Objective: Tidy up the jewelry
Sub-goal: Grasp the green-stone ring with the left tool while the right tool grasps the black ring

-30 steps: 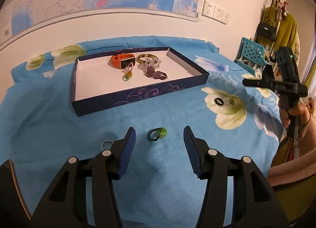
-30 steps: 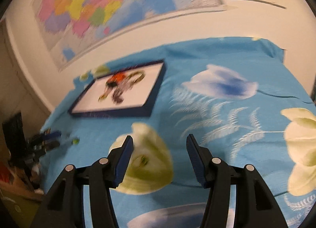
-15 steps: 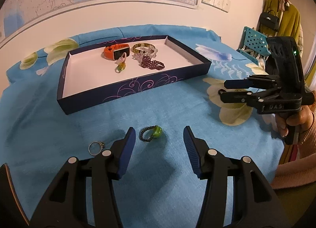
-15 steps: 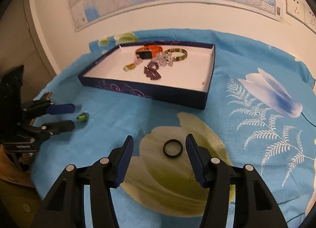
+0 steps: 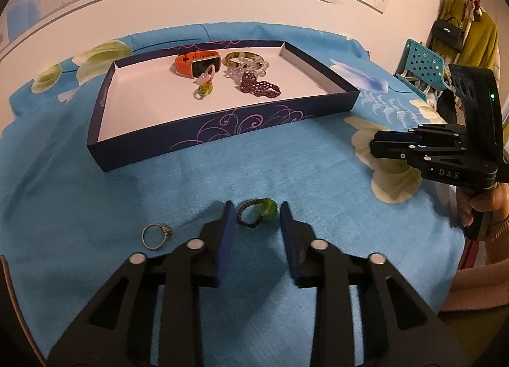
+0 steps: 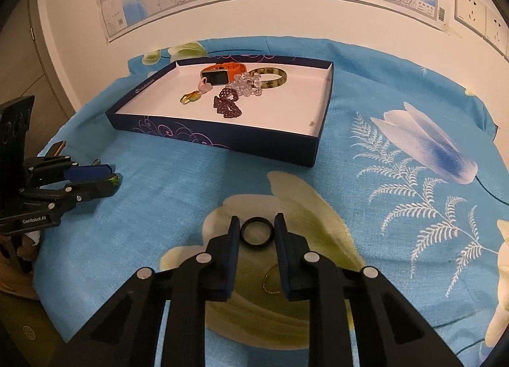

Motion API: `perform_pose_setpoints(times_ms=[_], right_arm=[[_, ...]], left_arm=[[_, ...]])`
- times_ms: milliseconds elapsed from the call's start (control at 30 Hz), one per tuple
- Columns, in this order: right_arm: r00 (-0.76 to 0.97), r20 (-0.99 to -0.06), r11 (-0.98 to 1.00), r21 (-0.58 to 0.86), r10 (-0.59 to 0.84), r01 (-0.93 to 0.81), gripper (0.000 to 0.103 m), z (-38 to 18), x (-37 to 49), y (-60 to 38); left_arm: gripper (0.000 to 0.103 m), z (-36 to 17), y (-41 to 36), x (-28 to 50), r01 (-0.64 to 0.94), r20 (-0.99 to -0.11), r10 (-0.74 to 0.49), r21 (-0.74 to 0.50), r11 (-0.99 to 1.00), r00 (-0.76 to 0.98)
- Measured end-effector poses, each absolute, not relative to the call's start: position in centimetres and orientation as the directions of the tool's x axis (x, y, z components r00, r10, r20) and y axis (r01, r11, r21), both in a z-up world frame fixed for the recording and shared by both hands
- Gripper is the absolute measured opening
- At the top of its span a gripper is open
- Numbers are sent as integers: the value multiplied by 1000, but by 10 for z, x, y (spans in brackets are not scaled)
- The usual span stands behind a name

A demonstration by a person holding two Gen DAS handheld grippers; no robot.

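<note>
A ring with a green bead (image 5: 268, 210) lies on the blue flowered cloth between the fingers of my left gripper (image 5: 256, 206). Its jaws are closing, and the pads sit against the ring's sides. In the right wrist view, a plain black ring (image 6: 257, 243) lies on a pale flower print between the fingers of my right gripper (image 6: 257, 220); those jaws are closing too, pads at its sides. Behind both stands the dark blue jewelry box (image 5: 222, 131) (image 6: 222, 141), holding an orange watch (image 5: 197, 63), a bangle, clear beads and a dark red beaded bracelet (image 5: 259, 87).
A silver ring with a stone (image 5: 166, 229) lies on the cloth just left of my left gripper. A thin gold loop (image 6: 270, 284) shows under my right gripper. A hand (image 5: 483, 201) holds the right gripper (image 5: 373, 146). The left gripper (image 6: 111, 181) is at the cloth's left edge.
Both grippers' jaws have narrowed around their rings. The left one moved forward and down to the green-bead ring. The right one swung over to the black ring, then held still.
</note>
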State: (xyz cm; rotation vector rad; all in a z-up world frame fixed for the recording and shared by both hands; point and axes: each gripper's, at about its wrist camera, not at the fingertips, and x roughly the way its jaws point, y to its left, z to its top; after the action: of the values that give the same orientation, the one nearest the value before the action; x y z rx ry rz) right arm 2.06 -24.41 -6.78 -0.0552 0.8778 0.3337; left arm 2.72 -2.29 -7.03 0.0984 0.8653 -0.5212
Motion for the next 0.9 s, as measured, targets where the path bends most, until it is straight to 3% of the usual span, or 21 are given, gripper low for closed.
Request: perform_pose_setpoints(times_ms=[233,533,900], right_arm=[[580,-749,930,133,320,-342,20,-64,18,-237],[508,-721,839,189,471,-510,20,-58,13,-182],[516,-724,847,179,458,-500,20,-60,19,-176]], left_arm=[[24,-69,-25,26,472,-745,-389,-114,874,541],[25,-68,-21,28,471,-735,-432,-173,865,523],[25,-69,-22,28,477,-739,-431,-169,862,518]])
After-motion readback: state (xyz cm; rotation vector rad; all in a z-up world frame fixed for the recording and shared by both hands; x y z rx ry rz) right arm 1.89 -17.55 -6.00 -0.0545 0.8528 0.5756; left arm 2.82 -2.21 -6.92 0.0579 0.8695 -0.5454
